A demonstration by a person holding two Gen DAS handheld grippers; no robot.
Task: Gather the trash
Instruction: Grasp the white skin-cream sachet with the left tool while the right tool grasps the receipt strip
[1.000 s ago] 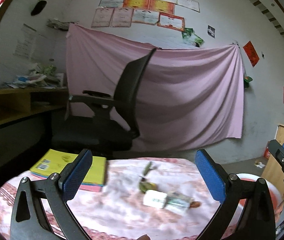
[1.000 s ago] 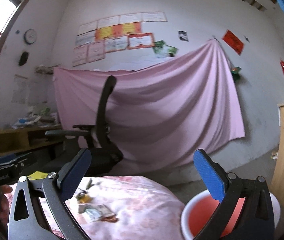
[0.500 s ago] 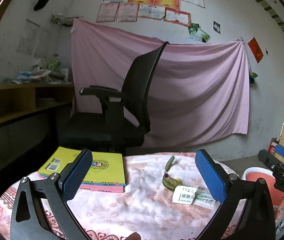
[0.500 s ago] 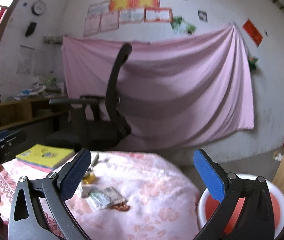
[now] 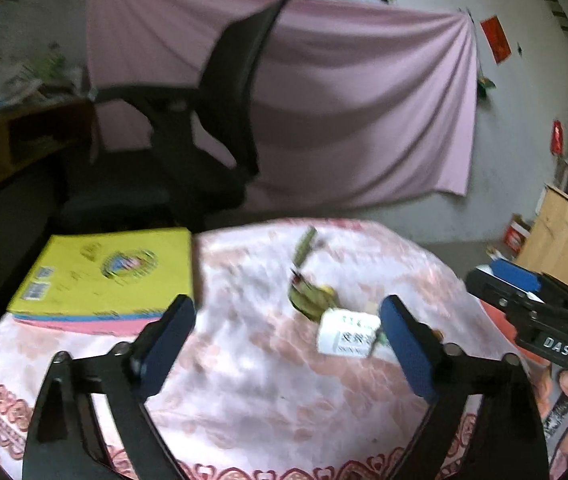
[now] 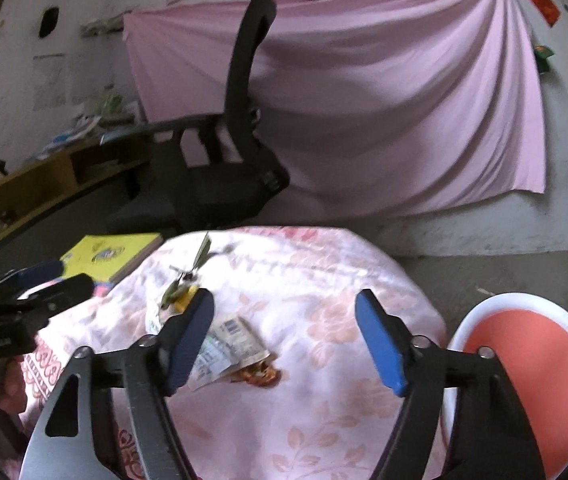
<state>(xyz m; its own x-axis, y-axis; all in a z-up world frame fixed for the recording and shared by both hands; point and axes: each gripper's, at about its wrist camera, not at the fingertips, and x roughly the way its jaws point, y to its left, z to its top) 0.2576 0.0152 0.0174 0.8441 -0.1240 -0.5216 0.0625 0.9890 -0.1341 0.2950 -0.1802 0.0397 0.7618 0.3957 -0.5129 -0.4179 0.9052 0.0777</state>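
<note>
Blue pads line both tools. The left gripper [image 5: 286, 338] hangs over the table with its jaws spread wide and nothing between them; the right gripper [image 6: 284, 334] is likewise wide apart and empty, held above the near edge of the cloth.

Just past the left gripper's right finger lies the trash — a small white box [image 5: 346, 333] with printed lettering, touching a wilted green leaf scrap [image 5: 310, 296] with a thin stem running away from it. From the right wrist view, a flattened printed wrapper [image 6: 225, 346] sits beside the right gripper's left pad, with a crumpled orange-brown scrap [image 6: 257, 374] at its near corner and the leaf scrap further back.

All of it rests on a soft, rumpled tablecloth [image 6: 324, 300], white with pale pink flowers and a red patterned border.

Off the table's right side stands a round bin [image 6: 532, 364] — white rim, coral-red inside; I can see nothing in it.

A yellow book [image 5: 111, 272] on a pink one lies flat at the table's far left. Behind stands a black office chair [image 6: 235, 140], and a pink sheet [image 6: 404, 100] hangs in folds on the wall.
</note>
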